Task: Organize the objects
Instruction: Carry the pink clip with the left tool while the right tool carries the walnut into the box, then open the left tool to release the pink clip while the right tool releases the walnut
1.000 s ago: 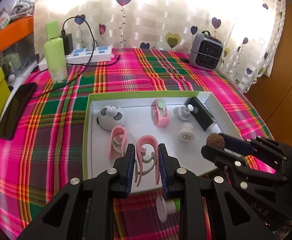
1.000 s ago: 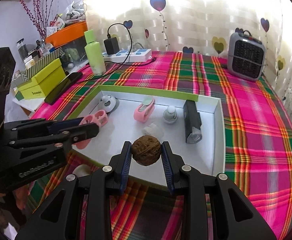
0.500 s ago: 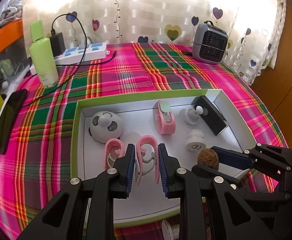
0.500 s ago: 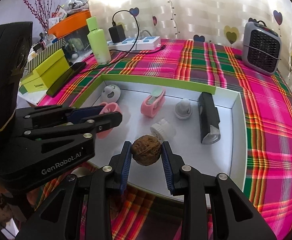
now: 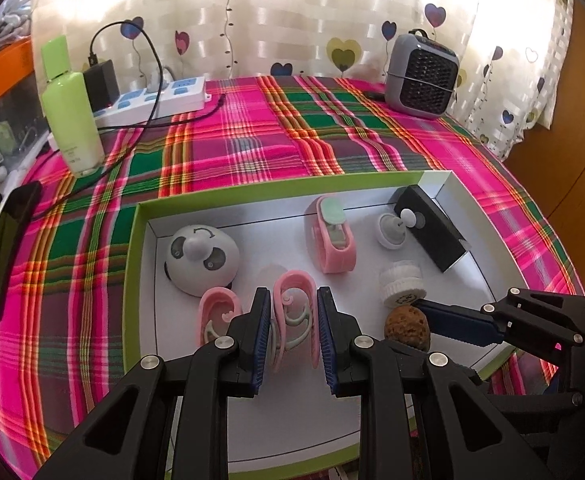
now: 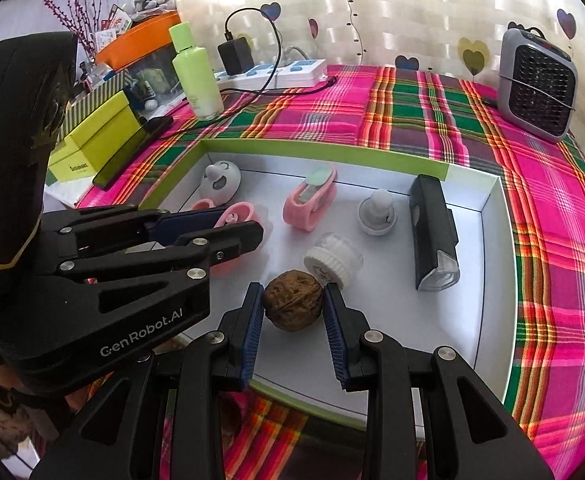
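A white tray with a green rim (image 5: 252,190) (image 6: 324,148) lies on the plaid cloth. My left gripper (image 5: 292,316) (image 6: 228,226) is shut on a pink ear-shaped hook (image 5: 295,312), held over the tray's front left beside a matching pink hook (image 5: 217,312). My right gripper (image 6: 292,308) (image 5: 420,322) is shut on a brown walnut (image 6: 292,306) (image 5: 407,327), held over the tray's front middle, just before a white ribbed cap (image 6: 332,260) (image 5: 400,284).
The tray also holds a panda dome (image 5: 200,258), a pink clip case (image 5: 332,240), a white knob (image 5: 392,230) and a black flashlight (image 6: 432,232). Outside stand a green bottle (image 5: 70,120), power strip (image 5: 152,100), phone (image 5: 4,248), grey heater (image 5: 418,74) and yellow box (image 6: 92,136). Another walnut (image 6: 230,420) lies before the tray.
Both grippers moved forward over the tray with their loads, from its front edge to above its floor. The walnut now hangs close to the white cap.
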Action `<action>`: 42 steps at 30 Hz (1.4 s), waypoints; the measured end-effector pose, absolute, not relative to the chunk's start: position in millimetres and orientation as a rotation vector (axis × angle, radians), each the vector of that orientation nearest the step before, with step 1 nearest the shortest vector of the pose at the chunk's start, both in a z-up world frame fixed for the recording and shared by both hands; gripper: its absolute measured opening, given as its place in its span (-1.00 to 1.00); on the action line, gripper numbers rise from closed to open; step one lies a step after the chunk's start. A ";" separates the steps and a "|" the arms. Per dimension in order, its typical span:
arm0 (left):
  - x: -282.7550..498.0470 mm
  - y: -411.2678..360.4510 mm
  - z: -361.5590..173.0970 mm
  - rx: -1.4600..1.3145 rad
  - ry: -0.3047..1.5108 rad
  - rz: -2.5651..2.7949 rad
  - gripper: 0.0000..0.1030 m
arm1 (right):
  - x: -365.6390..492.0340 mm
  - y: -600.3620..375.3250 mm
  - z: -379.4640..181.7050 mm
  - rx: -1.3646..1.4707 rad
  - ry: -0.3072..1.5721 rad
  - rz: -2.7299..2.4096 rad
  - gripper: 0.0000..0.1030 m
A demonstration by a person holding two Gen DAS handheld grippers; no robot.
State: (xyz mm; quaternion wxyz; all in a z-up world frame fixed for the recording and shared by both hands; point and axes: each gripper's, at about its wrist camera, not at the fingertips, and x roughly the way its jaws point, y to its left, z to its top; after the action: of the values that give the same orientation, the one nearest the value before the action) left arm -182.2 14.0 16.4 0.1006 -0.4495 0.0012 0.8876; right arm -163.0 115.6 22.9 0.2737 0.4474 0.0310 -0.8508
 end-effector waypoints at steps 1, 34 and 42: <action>-182.9 13.9 15.5 -1.335 0.004 2.623 -0.58 | -163.7 115.1 22.4 1.205 0.086 -2.284 -0.39; -173.7 13.9 25.3 -1.300 -0.023 2.628 -0.33 | -159.2 115.6 25.7 1.211 0.066 -2.291 -0.35; -164.9 7.7 35.2 -1.274 -0.041 2.660 -0.27 | -152.7 117.2 33.2 1.187 0.059 -2.312 -0.20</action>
State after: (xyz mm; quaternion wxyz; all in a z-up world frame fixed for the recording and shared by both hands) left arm -164.9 7.7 35.2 0.0959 -0.4300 -0.0138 0.8976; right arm -152.7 117.2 33.2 0.2678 0.4400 0.0220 -0.8569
